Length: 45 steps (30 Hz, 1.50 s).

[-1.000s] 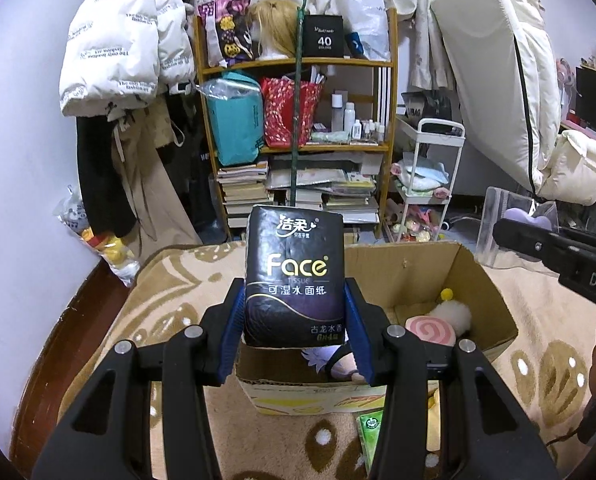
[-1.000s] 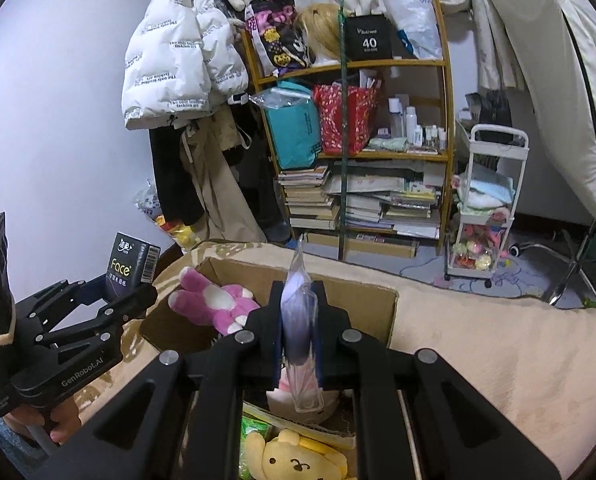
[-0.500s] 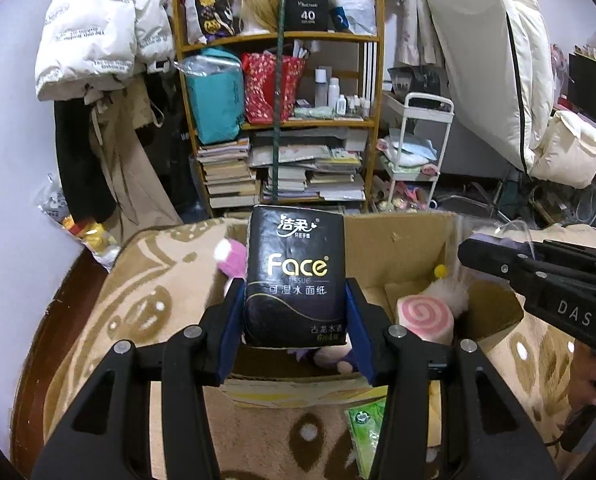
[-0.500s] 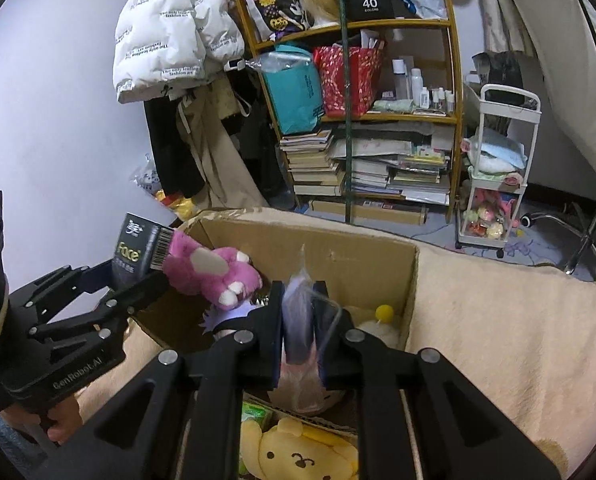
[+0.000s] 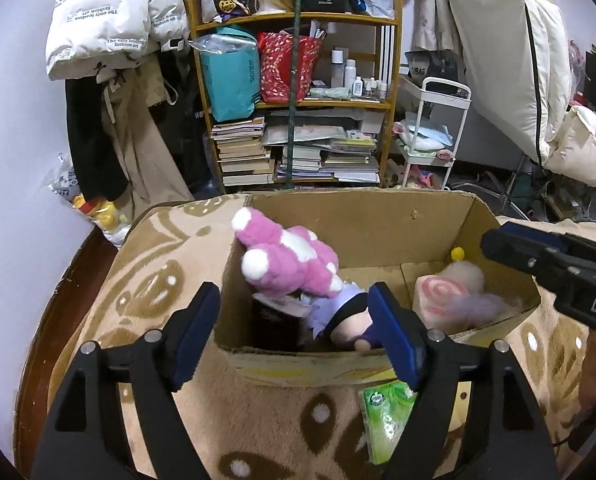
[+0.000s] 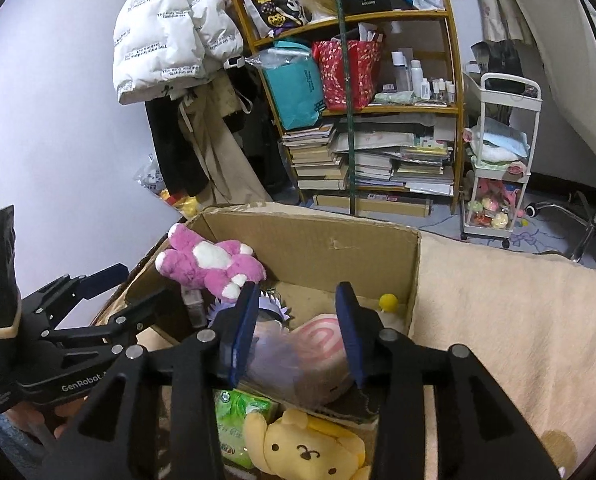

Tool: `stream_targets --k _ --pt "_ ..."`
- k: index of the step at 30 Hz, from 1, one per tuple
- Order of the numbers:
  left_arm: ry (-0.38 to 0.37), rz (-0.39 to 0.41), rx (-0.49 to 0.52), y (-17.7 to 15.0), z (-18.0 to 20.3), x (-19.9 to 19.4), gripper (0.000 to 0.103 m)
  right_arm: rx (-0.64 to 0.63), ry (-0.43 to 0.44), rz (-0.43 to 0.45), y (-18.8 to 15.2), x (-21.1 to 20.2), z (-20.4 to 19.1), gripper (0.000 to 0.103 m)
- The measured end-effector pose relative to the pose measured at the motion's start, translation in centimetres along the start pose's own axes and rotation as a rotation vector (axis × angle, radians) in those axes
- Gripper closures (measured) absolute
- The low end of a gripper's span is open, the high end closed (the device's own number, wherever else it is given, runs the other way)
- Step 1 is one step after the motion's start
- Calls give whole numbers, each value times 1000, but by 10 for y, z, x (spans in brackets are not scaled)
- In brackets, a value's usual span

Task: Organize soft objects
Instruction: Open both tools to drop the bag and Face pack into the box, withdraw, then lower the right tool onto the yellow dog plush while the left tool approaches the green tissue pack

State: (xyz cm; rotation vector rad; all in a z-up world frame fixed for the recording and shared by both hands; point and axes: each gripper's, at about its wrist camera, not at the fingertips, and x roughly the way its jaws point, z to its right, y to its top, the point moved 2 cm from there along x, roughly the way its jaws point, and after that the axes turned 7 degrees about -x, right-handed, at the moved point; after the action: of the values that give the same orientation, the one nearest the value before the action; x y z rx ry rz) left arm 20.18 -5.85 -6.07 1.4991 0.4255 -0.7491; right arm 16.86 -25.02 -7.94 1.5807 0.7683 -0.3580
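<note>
soft toys sit gathered in the cardboard box [image 5: 361,236] for tidying; left tool [image 5: 294,332] and right tool [image 6: 294,328] gape wide, empty, above it.

One box [image 5: 437,232], four plush toys [image 5: 286,260].

Black linkage grippers [image 5: 294,338], blue-padded jaws, silver screws, white "GenRobot" lettering.

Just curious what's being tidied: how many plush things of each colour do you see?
Pink: 2, bunny, swirl cushion
Purple: 2, doll, bagged fluff
Yellow: 1, dog
Total: 5
</note>
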Motion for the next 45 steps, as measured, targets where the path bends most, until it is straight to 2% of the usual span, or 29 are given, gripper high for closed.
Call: stream_targets --k 3,6,10,12,15,19,28,34,45 --pt "8 2 2 -2 -1 -7 27 -17 -9 4 -1 -8 -4 46" --pt "-2 -4 -16 -7 -3 -13 26 -18 -14 11 -3 -18 -7 44" --pt "1 -14 -34 -13 -6 -24 26 -24 -26 23 -7 -34 -13 28" --pt "6 -12 -35 -17 -8 -32 25 -24 -21 29 -8 -42 -15 24" --pt "26 4 -39 -22 -10 -46 9 -3 1 39 -10 -55 -18 9" --pt "34 10 -53 -30 -14 -63 9 8 7 49 -15 -71 -23 0" --pt "67 39 -121 -47 -28 -103 4 -17 -31 55 -37 -108 -38 0" --pt "74 44 -161 -59 -37 -125 4 11 -10 32 -57 -119 -44 0" --pt "103 50 -100 -72 -31 -133 4 2 -55 49 -66 -126 -47 0"
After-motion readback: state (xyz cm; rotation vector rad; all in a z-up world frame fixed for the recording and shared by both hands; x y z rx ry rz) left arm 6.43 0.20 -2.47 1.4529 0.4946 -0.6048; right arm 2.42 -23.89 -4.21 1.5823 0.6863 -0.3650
